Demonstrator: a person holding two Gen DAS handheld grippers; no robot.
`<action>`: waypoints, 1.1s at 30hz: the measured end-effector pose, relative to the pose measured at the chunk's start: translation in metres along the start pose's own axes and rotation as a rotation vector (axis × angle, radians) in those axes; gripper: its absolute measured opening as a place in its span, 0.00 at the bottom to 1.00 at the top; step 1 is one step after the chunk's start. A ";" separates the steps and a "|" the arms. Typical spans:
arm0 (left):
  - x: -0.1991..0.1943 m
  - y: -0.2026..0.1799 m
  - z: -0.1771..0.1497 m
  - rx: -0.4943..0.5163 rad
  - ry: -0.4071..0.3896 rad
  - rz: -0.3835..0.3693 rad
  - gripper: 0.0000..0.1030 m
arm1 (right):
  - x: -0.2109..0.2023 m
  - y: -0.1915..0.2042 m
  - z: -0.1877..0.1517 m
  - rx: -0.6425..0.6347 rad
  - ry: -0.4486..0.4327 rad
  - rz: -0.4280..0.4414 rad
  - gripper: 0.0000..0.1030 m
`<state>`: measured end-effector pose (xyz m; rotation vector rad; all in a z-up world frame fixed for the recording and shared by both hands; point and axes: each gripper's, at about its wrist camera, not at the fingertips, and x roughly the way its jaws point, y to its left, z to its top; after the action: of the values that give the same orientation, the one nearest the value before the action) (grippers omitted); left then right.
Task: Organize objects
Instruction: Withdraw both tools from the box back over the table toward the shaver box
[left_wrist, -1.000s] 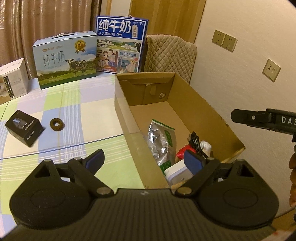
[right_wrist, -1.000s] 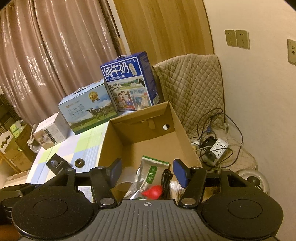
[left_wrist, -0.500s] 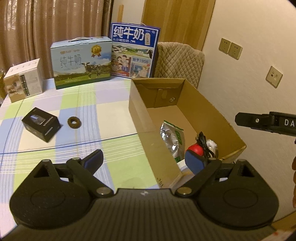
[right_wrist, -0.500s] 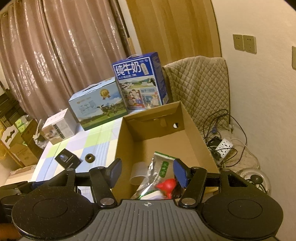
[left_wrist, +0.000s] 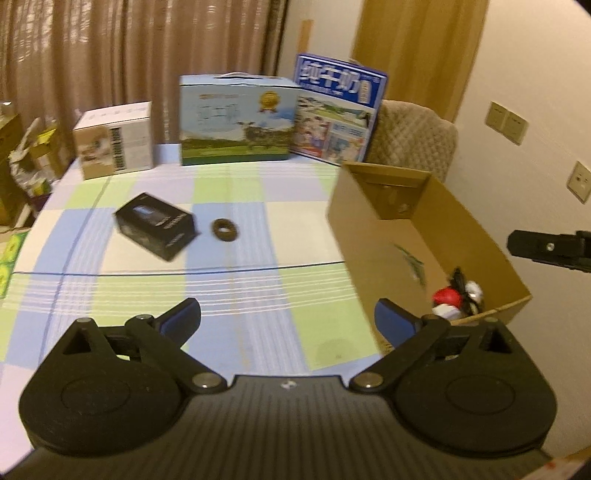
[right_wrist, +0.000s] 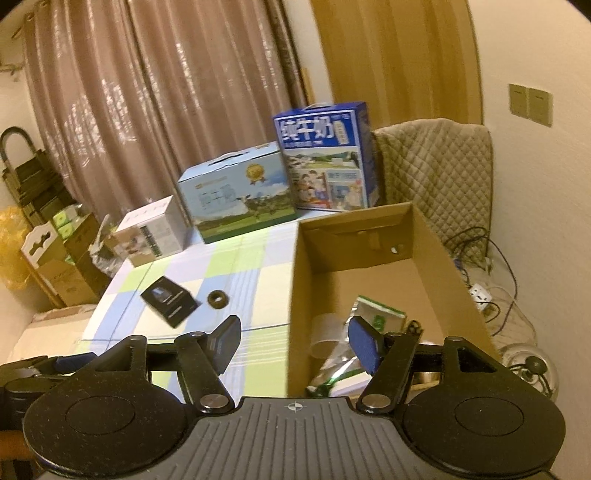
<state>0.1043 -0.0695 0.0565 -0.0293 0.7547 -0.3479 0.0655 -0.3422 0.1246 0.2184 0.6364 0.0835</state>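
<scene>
A small black box (left_wrist: 155, 225) (right_wrist: 169, 300) and a dark brown ring (left_wrist: 224, 229) (right_wrist: 218, 299) lie on the checked tablecloth (left_wrist: 236, 295). An open cardboard box (left_wrist: 369, 229) (right_wrist: 369, 273) stands at the table's right edge. It holds a silver-green pouch (right_wrist: 373, 317), a red ball (left_wrist: 447, 297), a black cable and a tape roll (right_wrist: 325, 332). My left gripper (left_wrist: 288, 319) is open and empty above the near table. My right gripper (right_wrist: 293, 345) is open and empty over the carton's near left wall.
Two milk cartons (left_wrist: 236, 122) (left_wrist: 338, 120) and a white box (left_wrist: 114, 144) line the table's far edge. A quilted chair back (right_wrist: 436, 173) stands behind the carton. Cables and a power strip (right_wrist: 480, 295) lie on the floor at right. Stacked boxes (right_wrist: 55, 266) stand left.
Both grippers have pulled back and swung left away from the carton. The black box and the ring now sit nearer the middle of both views. Both stay open.
</scene>
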 end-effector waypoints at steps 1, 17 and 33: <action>-0.001 0.006 -0.001 -0.005 0.000 0.008 0.96 | 0.002 0.005 -0.001 -0.007 0.002 0.006 0.60; -0.002 0.099 -0.002 -0.090 -0.010 0.147 0.99 | 0.051 0.078 -0.010 -0.112 0.040 0.087 0.60; 0.059 0.160 0.001 -0.121 0.035 0.223 0.99 | 0.148 0.116 -0.021 -0.166 0.114 0.131 0.60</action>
<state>0.1926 0.0620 -0.0060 -0.0525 0.8041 -0.0908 0.1701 -0.2036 0.0485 0.0951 0.7244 0.2748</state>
